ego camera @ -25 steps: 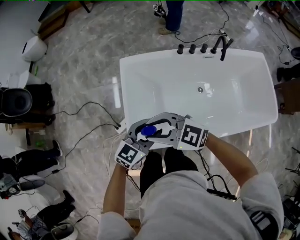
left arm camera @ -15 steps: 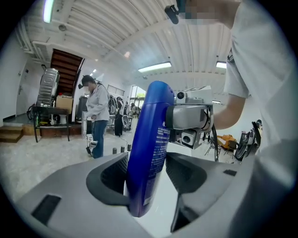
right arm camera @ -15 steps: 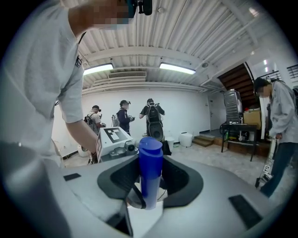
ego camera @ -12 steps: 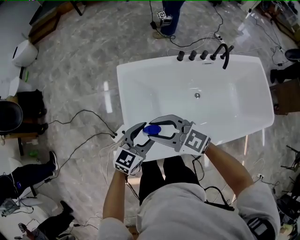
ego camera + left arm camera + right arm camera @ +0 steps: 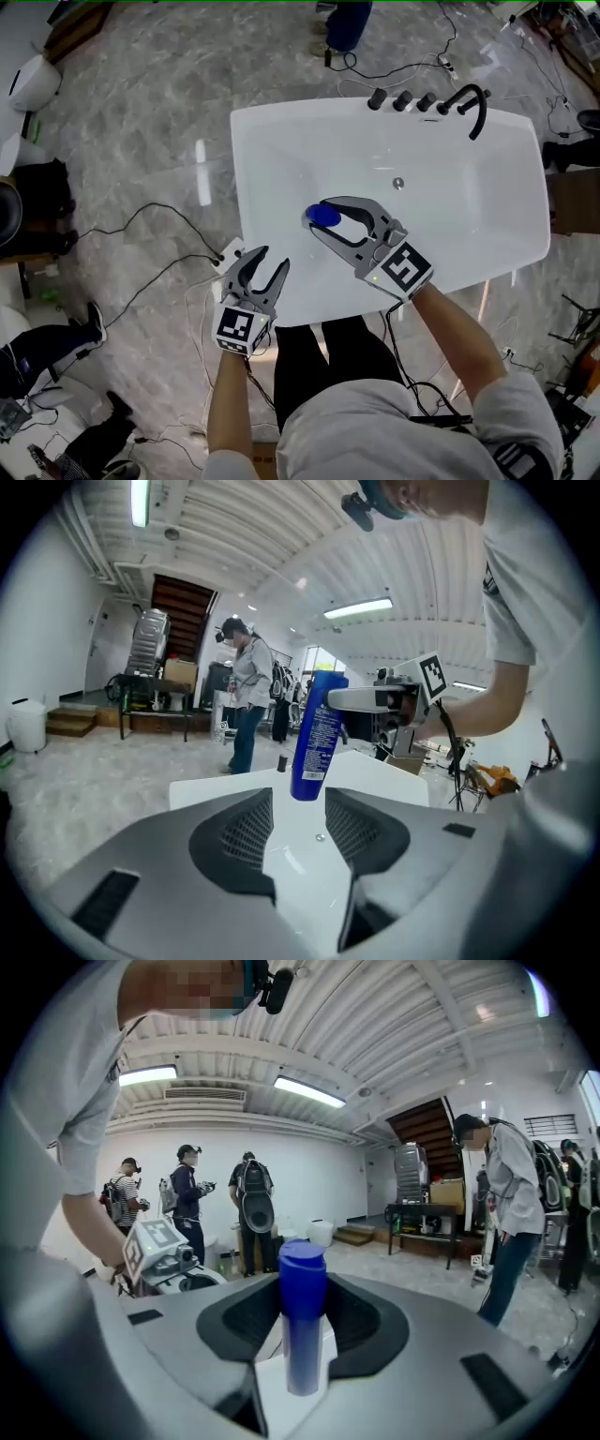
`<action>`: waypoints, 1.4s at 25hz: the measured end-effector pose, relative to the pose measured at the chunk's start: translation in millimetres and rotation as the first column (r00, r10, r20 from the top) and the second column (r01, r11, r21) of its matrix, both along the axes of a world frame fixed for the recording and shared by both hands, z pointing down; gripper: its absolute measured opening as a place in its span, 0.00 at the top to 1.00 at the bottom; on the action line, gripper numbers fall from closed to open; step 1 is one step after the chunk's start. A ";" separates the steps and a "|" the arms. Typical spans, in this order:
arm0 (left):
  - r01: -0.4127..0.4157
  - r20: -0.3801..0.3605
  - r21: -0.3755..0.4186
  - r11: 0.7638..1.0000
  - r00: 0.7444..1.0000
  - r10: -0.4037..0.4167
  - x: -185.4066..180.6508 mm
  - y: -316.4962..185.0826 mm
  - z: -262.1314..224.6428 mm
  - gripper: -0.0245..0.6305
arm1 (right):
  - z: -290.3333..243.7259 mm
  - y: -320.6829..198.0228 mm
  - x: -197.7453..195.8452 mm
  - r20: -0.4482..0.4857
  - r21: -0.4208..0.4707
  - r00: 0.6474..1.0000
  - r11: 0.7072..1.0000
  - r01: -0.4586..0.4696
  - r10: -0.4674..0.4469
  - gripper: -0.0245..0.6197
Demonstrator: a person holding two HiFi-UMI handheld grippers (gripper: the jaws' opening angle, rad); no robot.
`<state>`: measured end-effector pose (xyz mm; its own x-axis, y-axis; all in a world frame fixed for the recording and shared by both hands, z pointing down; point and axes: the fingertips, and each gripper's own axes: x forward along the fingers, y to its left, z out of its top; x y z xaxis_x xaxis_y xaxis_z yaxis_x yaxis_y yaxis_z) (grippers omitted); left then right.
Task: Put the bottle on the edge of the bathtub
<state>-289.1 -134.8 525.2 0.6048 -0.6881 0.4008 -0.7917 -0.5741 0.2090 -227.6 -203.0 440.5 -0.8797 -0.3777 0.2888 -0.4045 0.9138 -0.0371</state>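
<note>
A blue bottle (image 5: 324,217) hangs over the inside of the white bathtub (image 5: 309,302), near its left half. My right gripper (image 5: 322,216) is shut on it; in the right gripper view the bottle (image 5: 302,1326) stands upright between the pads. My left gripper (image 5: 265,265) is over the tub's near left corner, apart from the bottle. Its jaws are closing with nothing between them. In the left gripper view the bottle (image 5: 317,738) shows beyond the jaws, tilted slightly and held from the right.
Black knobs (image 5: 403,101) and a black faucet (image 5: 473,98) line the tub's far rim. A drain (image 5: 398,184) sits in the tub floor. Cables (image 5: 159,272) run over the marble floor at left. Several people stand in the room beyond (image 5: 192,1194).
My left gripper has let go of the bottle and drawn back to the near left. My right gripper has carried the bottle farther out over the tub.
</note>
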 end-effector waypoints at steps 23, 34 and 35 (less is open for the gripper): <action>0.349 0.088 -0.072 0.934 0.935 -0.342 -61.1 -11.5 115.7 0.94 | 141.2 -151.6 -74.8 -0.009 -0.020 0.984 0.983 -0.181 0.181 0.72; 0.413 0.114 -0.079 0.907 0.908 -0.404 -98.5 -34.2 150.4 0.94 | 193.2 -213.7 -128.7 -0.021 0.004 0.964 0.964 -0.267 0.267 0.72; 0.408 0.118 -0.080 0.910 0.910 -0.398 -100.3 -36.1 154.2 0.95 | 195.8 -218.0 -133.4 -0.020 0.010 0.962 0.962 -0.272 0.272 0.72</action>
